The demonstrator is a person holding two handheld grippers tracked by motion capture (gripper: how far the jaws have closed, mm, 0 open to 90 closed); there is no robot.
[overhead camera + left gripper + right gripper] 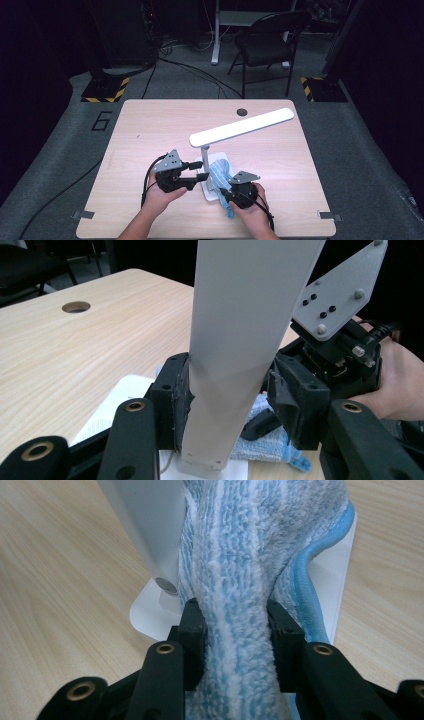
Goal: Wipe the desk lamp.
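A white desk lamp stands near the table's front middle, its long head (240,127) slanting up to the right over its stem (205,159) and flat base (212,194). My left gripper (200,172) comes in from the left, and in the left gripper view its pads sit against both sides of the stem (235,340), shut on it (230,395). My right gripper (223,192) is shut on a blue and white striped cloth (219,172) beside the stem. In the right gripper view the cloth (240,555) bulges between the gripper's (235,630) pads, over the base (150,611).
The light wooden table (150,130) has a round cable hole (242,112) at the back. Bare table lies to the left, right and rear of the lamp. Beyond the table stand a black folding chair (270,40), floor cables and yellow-black striped stand feet (105,91).
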